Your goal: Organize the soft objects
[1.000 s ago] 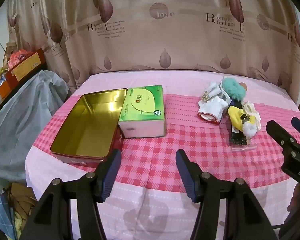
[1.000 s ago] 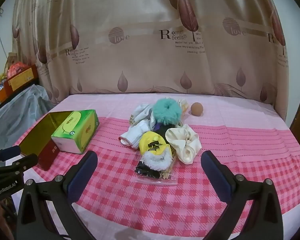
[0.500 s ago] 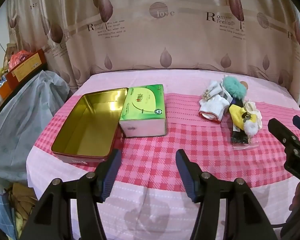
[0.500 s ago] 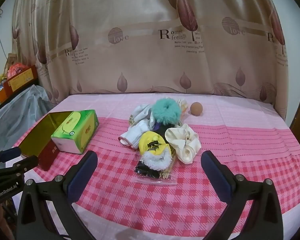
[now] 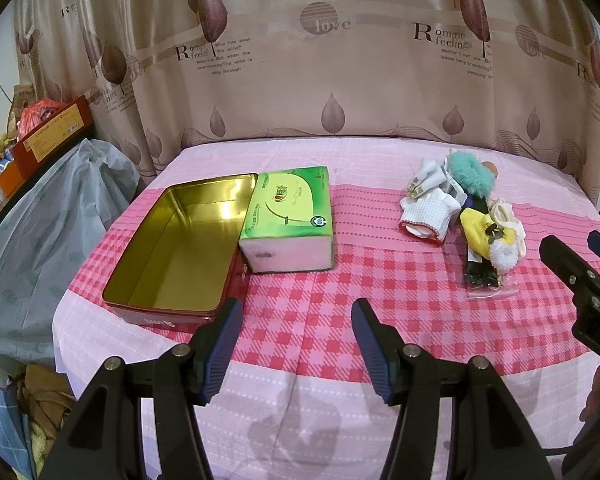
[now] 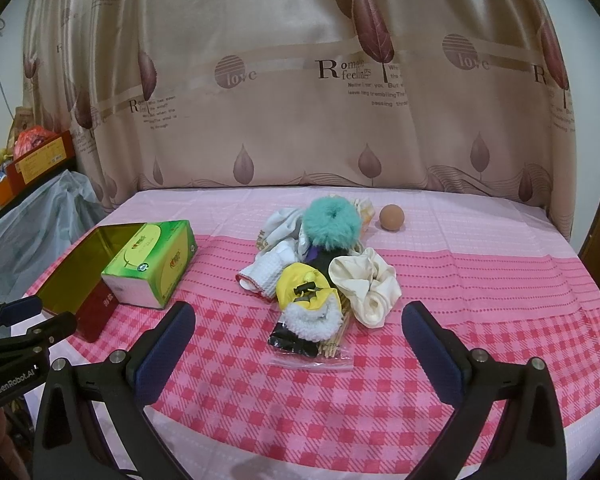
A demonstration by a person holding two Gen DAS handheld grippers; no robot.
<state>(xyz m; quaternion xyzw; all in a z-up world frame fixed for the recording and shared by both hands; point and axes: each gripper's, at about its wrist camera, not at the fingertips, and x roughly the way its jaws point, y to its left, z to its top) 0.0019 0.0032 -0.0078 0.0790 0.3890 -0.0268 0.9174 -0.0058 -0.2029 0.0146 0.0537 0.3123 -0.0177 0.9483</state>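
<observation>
Nearest, the left claw (image 5: 296, 344) and right claw (image 6: 298, 350) hover with jaws spread, empty, above the pink surface (image 6: 480, 292). Beyond lies the soft pile: yellow sock (image 6: 306, 284), cream scrunchie (image 6: 366, 284), teal scrunchie (image 6: 331, 222). Leftward sit the tissue box (image 5: 290, 216) and gold tin (image 5: 180, 248).

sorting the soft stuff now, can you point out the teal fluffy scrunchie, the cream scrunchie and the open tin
teal fluffy scrunchie (image 6: 331, 222): right wrist view, on its fuzzy ring.
cream scrunchie (image 6: 366, 284): right wrist view, on its gathered satin folds.
open tin (image 5: 180, 248): left wrist view, on its bare gold floor.
</observation>
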